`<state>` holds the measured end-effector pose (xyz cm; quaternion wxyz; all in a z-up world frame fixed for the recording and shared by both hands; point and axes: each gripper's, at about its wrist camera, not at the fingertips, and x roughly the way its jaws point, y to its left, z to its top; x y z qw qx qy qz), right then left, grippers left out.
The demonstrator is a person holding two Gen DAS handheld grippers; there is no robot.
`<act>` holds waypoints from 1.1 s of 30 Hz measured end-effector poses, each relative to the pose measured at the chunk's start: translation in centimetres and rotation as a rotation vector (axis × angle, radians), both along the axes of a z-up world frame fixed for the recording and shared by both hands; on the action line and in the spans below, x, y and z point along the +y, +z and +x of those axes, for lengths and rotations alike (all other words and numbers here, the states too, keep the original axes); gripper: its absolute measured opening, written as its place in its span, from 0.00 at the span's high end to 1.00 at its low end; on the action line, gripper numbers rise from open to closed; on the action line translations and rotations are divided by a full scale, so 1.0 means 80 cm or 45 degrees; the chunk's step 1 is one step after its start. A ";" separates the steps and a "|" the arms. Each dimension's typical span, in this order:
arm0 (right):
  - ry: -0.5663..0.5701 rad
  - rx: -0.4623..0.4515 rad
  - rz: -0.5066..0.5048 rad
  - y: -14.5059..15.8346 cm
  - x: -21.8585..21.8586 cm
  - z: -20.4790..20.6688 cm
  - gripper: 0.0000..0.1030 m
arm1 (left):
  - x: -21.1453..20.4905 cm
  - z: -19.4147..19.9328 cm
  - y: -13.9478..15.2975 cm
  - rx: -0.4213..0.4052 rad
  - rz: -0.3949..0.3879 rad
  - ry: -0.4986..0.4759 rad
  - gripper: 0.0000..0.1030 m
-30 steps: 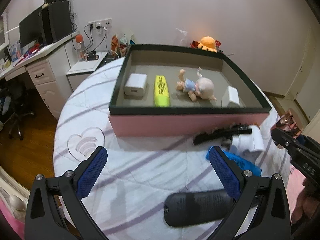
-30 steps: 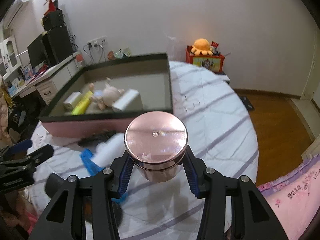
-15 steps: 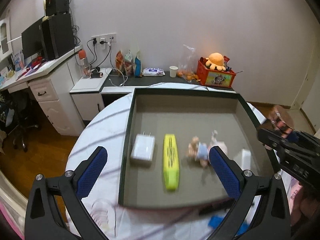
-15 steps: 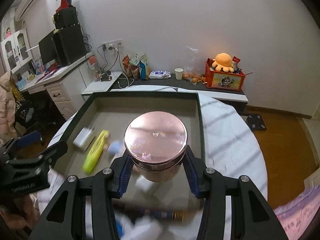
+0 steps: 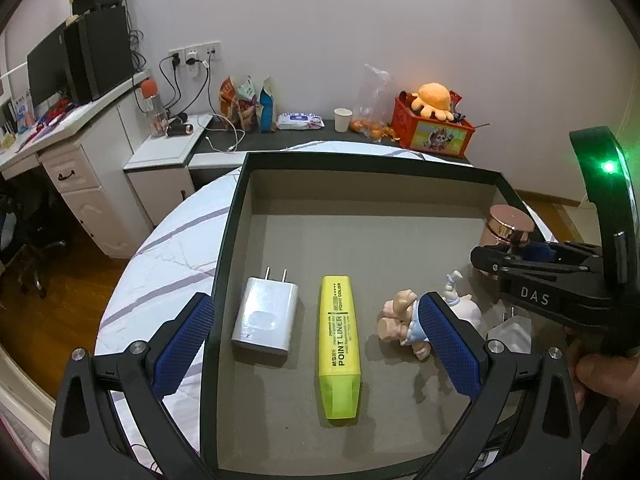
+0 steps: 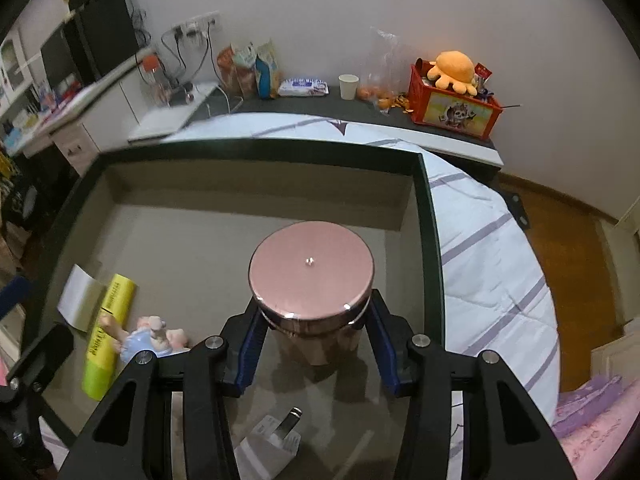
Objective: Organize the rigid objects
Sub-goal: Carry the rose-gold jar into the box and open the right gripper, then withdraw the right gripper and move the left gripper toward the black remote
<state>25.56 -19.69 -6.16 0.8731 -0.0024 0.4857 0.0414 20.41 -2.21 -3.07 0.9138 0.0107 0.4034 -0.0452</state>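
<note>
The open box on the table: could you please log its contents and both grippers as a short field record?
container: dark-rimmed box, grey floor
held item: rose-gold jar, upright, over the box's right side
right gripper: shut on the jar below its lid
left gripper: open, empty, over the box's front
lying in box: white charger, yellow highlighter, small doll, second white plug adapter
jar released: not yet

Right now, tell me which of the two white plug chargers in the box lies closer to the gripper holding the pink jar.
The white plug charger right below the right gripper, beside the doll; the other white charger lies past the yellow highlighter.
</note>
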 end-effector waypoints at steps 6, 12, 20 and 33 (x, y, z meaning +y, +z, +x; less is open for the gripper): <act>0.004 0.021 -0.019 0.004 0.005 -0.004 0.42 | 0.003 -0.008 0.005 -0.009 -0.010 -0.002 0.00; 0.001 -0.034 0.002 0.017 0.001 -0.028 0.34 | 0.000 -0.029 0.013 -0.028 -0.017 -0.004 0.00; -0.008 -0.181 0.063 0.052 -0.005 -0.085 0.27 | -0.009 -0.076 0.035 -0.092 -0.008 -0.020 0.00; -0.062 -0.323 0.194 0.069 -0.009 -0.244 0.18 | -0.011 -0.178 0.039 -0.146 0.017 -0.031 0.00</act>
